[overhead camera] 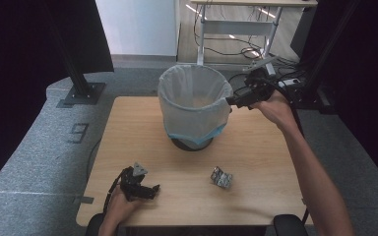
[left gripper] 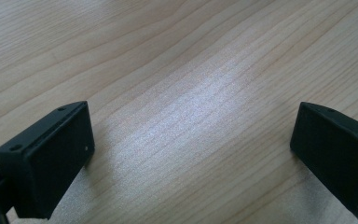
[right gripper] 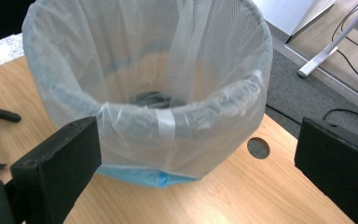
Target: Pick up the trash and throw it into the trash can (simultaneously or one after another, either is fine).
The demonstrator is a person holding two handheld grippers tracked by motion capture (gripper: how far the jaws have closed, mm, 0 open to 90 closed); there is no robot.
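- Wastebasket: round mesh bin lined with a translucent white bag, the bag folded over the rim; a blue band of the liner shows near the base. Stands upright on a dark round foot toward the far middle of the wooden tabletop. In the right gripper view a dark object lies at its bottom, too veiled by the bag to identify.
- Crumpled wrapper: small, silvery, lying on the tabletop toward the near edge, right of centre, well apart from the wastebasket and from both claws.
- Right claw: held by the person's right hand at the wastebasket's right rim, pointing toward it. In the right gripper view the jaws stand wide apart with nothing between them, the basket rim just beyond.
- Left claw: held by the left hand low over the near left part of the tabletop, grey three-cornered plate on top. In the left gripper view the jaws are spread wide over bare wood.
- Round cable hole: set in the tabletop just beside the basket.
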